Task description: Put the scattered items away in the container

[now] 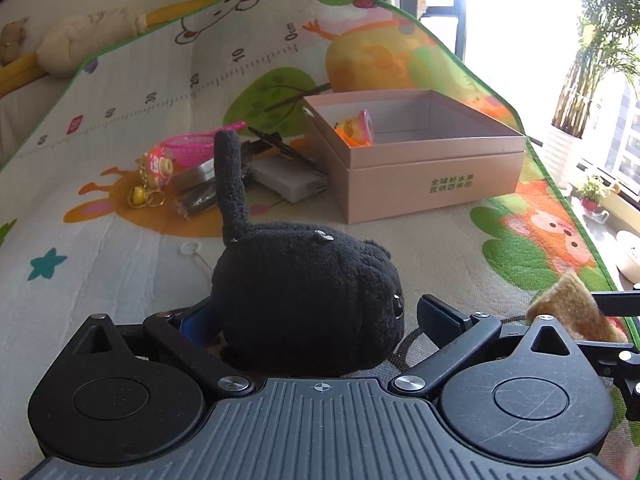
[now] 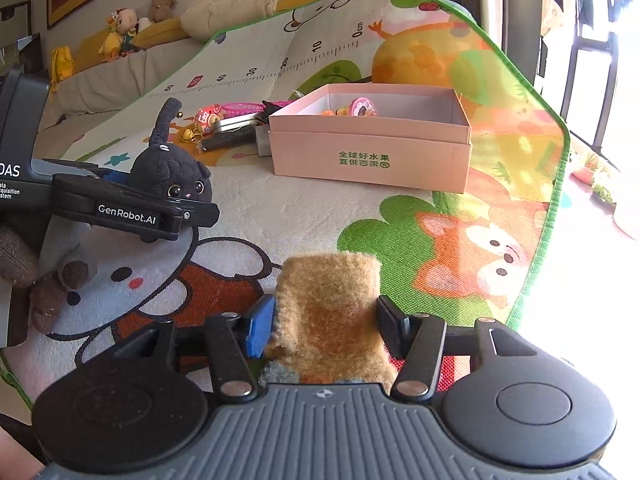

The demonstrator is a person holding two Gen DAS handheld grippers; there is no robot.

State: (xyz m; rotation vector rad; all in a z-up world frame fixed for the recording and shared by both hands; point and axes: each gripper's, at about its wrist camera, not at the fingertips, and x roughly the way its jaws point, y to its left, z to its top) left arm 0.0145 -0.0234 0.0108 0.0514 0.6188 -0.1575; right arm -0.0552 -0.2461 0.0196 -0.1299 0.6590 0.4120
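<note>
**A:** What have you got in each hand?

**B:** My left gripper (image 1: 312, 316) has the black plush cat (image 1: 308, 300) between its jaws. The blue pad seems to touch its left flank, but the right jaw stands just off its face, so I can't tell if it's truly clamped. My right gripper (image 2: 324, 324) is about half closed on the tan plush toy (image 2: 328, 312), with both pads against its sides.

**A:** And where does it all go?

**B:** Into the pink box (image 2: 370, 152), which sits open on the play mat (image 2: 304, 216), well ahead of both toys. One small colourful toy (image 2: 362, 107) is already inside. A keychain (image 1: 154, 178) and other bits lie in a pile just left of the box.

**A:** How will the plushies handle?

**B:** Light and soft, I'd judge; nothing fragile. They'll squash under the pads, so I'd grip across the fat middle of the body, not the cat's thin upright tail (image 1: 232, 184), which would flop. The fuzzy pile should grip well, though a squeezed body can creep out, so I'd want a firm hold.
</note>
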